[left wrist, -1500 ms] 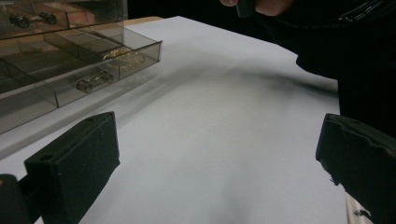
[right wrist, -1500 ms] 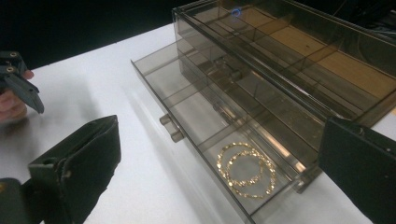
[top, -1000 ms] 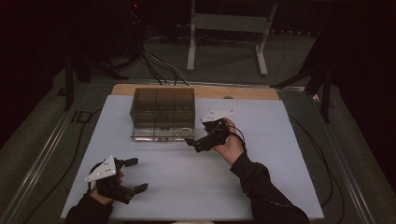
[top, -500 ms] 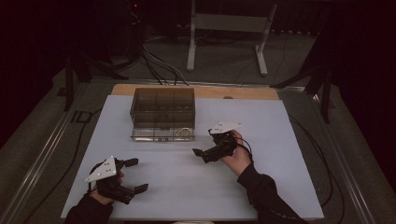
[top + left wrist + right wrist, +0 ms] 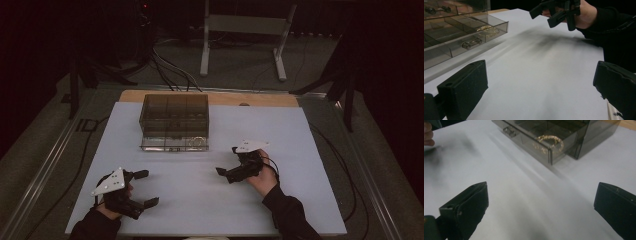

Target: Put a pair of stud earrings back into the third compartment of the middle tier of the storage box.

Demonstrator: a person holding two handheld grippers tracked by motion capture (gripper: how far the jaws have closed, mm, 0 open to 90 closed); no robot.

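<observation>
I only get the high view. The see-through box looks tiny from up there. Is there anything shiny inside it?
Observer: Yes. The right gripper view shows a gold bracelet in the bottom drawer of the smoky plastic box.
Operator: Is that drawer shut?
Observer: Not fully. In that view its front stands a little proud of the box's corner.
Operator: Does the drawer have a handle?
Observer: Yes, a small metal pull on its front, farther along from the bracelet.
Operator: Is the right gripper holding something?
Observer: No. The right gripper has its jaws wide apart with bare white table between them.
</observation>
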